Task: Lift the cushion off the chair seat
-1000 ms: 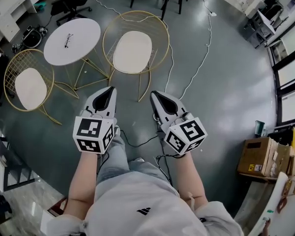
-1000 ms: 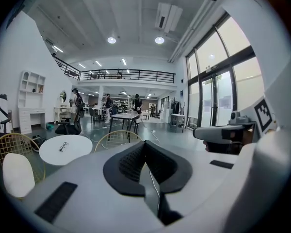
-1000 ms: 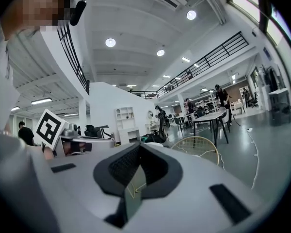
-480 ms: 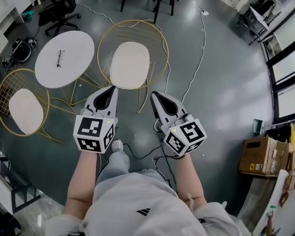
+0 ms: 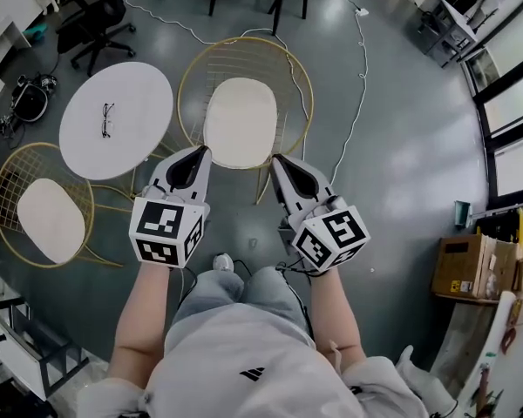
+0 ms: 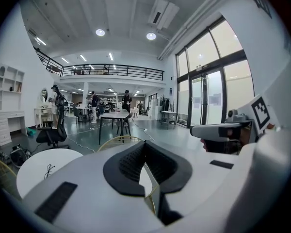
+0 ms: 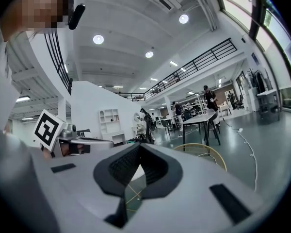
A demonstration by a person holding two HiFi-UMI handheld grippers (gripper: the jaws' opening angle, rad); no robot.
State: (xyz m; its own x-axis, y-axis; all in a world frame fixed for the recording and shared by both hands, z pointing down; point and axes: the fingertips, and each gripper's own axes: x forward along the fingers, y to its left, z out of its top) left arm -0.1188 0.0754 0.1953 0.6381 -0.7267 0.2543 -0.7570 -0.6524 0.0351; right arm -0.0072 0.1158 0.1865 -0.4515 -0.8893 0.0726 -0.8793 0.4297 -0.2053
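A cream cushion (image 5: 241,122) lies on the seat of a gold wire chair (image 5: 289,61) straight ahead on the grey floor. My left gripper (image 5: 196,152) is shut and empty, its tip just short of the chair's near left rim. My right gripper (image 5: 281,159) is shut and empty too, by the near right rim. Neither touches the cushion. In the left gripper view a sliver of the cushion (image 6: 144,178) shows past the shut left gripper (image 6: 144,144). The right gripper view shows the shut right gripper (image 7: 138,147) and the chair's rim (image 7: 208,152) beyond it.
A white round table (image 5: 135,94) with a pair of glasses (image 5: 107,118) stands left of the chair. A second gold chair (image 5: 9,181) with its own cushion (image 5: 50,219) sits further left. A cable (image 5: 353,111) runs over the floor on the right. Cardboard boxes (image 5: 460,268) stand far right.
Both grippers, still shut, have come closer to the middle chair, whose near rim now meets their tips. The person has stepped forward.
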